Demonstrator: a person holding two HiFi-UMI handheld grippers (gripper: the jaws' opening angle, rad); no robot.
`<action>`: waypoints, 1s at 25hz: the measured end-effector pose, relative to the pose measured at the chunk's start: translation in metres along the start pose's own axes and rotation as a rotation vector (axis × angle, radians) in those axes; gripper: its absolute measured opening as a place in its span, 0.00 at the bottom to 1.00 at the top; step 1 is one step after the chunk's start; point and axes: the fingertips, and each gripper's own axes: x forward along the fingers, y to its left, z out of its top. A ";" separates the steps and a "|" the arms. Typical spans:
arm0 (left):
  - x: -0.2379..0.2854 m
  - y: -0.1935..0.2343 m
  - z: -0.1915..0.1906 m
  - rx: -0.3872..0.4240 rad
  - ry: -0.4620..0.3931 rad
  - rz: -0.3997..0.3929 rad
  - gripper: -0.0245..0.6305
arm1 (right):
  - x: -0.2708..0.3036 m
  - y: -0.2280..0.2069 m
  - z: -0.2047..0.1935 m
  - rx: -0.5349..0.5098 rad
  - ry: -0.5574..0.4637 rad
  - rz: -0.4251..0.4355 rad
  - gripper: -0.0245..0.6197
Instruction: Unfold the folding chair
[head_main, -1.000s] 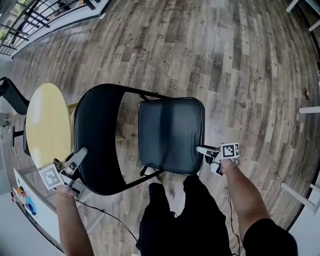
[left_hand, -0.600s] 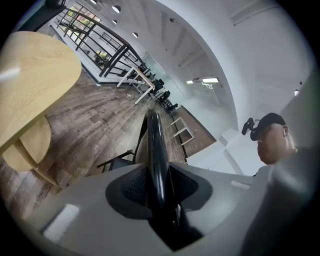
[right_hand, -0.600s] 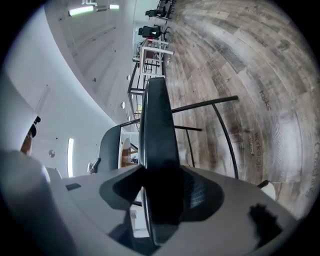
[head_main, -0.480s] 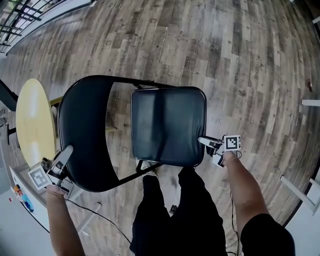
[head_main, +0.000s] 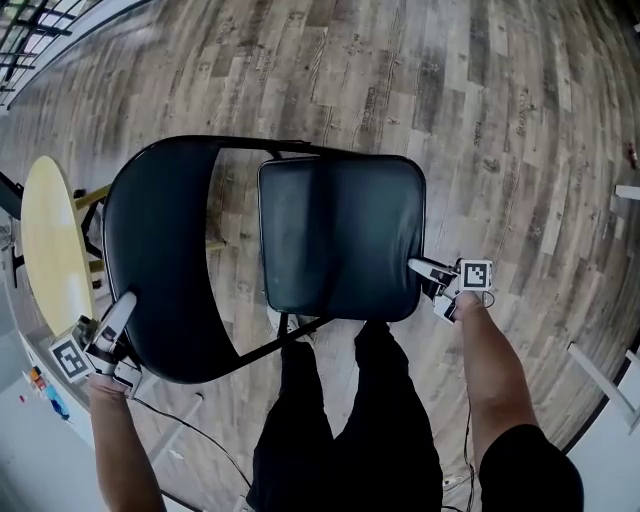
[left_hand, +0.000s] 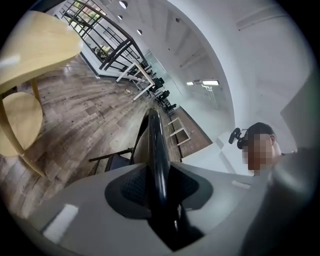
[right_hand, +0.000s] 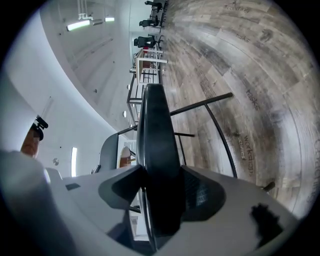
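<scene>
The black folding chair stands on the wooden floor in front of me, its seat (head_main: 340, 235) swung out nearly flat beside the backrest (head_main: 160, 250). My left gripper (head_main: 122, 305) is shut on the backrest's lower rim, and the thin black edge (left_hand: 156, 150) runs up between its pads. My right gripper (head_main: 415, 266) is shut on the seat's right edge, with the thick cushion (right_hand: 157, 140) filling the gap between its pads. The jaws of both grippers have just been opening a little, each with its part of the chair still between them.
A round yellow table (head_main: 50, 245) stands close to the left of the backrest. My legs (head_main: 340, 420) are right behind the chair. A cable (head_main: 190, 425) trails on the floor at lower left. White furniture legs (head_main: 600, 375) stand at the right edge.
The seat has swung flatter and looks wider. The backrest and my left gripper have shifted left, toward the yellow table. My right gripper has drifted slightly right with the seat edge.
</scene>
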 end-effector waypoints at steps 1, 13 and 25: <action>0.003 -0.003 -0.002 -0.012 0.002 -0.012 0.22 | -0.002 -0.002 0.000 -0.005 -0.003 0.006 0.40; 0.027 -0.021 -0.016 -0.032 0.014 -0.020 0.24 | -0.016 -0.024 0.006 0.024 -0.026 0.043 0.41; 0.028 -0.017 -0.009 0.049 0.023 0.034 0.22 | -0.032 -0.031 0.007 0.015 -0.046 -0.208 0.43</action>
